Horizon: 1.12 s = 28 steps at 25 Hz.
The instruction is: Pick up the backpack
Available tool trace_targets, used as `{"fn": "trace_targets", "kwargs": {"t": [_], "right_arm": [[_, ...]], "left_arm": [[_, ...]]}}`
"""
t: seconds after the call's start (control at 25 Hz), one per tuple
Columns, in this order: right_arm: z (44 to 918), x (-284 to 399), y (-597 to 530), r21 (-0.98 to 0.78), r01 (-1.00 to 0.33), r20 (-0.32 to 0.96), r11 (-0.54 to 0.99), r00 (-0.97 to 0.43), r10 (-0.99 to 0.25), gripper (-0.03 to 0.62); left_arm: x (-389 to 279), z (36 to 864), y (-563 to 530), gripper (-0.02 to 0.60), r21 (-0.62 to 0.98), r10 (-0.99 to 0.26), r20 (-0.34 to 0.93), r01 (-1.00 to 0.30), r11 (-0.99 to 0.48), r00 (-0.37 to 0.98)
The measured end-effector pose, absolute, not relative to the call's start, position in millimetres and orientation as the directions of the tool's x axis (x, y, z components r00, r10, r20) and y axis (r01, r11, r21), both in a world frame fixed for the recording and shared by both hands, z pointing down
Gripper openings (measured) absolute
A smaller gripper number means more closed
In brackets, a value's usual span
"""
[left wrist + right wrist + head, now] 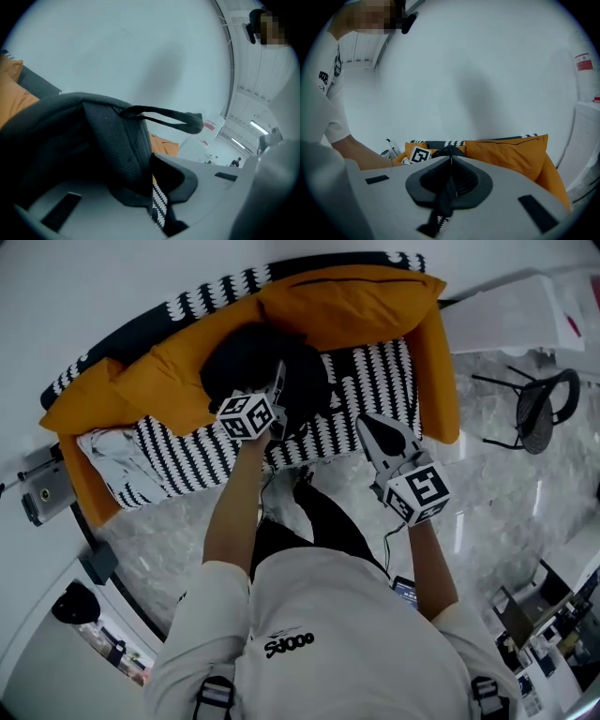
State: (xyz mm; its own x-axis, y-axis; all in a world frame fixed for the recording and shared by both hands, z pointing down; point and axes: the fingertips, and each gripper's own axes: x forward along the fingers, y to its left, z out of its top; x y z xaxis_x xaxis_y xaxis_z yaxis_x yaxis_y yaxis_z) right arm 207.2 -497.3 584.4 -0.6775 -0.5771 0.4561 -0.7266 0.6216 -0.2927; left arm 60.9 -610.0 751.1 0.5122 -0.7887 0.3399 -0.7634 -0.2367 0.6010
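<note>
A black backpack sits on a black-and-white patterned sofa, leaning against orange cushions. My left gripper is at the backpack's front right side. In the left gripper view its jaws are shut on a fold of the backpack's black fabric, and the carry loop sticks out to the right above them. My right gripper hovers over the sofa's front edge, right of the backpack, with its jaws shut and nothing between them. The backpack shows just beyond them.
A white cloth lies at the sofa's left end. A black wire chair stands on the marble floor to the right. A white cabinet is at the upper right. The person's legs stand close to the sofa front.
</note>
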Motion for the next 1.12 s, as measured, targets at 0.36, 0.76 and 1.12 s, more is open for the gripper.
{"fn": "trace_targets", "kwargs": {"t": [0.36,0.76,1.12], "right_arm": [[554.9,211.2,-475.4,-0.246,-0.752,0.436,0.612,-0.649,-0.623,0.035],[543.7,226.6,-411.7,-0.214,-0.834,0.461,0.509,-0.545,-0.700,0.035],[513.7,223.5,-365.6,-0.176,-0.879,0.435,0.442,-0.473,-0.766,0.035]], "left_arm": [[69.3,713.9,-578.4,0.037,0.473,-0.762,0.319,-0.791,-0.388,0.564],[80.4,681.2,-533.6,0.037,0.344,-0.745,0.307,-0.799,-0.494,0.593],[86.5,650.5,-473.8,0.037,0.332,-0.694,0.277,-0.744,-0.580,0.665]]}}
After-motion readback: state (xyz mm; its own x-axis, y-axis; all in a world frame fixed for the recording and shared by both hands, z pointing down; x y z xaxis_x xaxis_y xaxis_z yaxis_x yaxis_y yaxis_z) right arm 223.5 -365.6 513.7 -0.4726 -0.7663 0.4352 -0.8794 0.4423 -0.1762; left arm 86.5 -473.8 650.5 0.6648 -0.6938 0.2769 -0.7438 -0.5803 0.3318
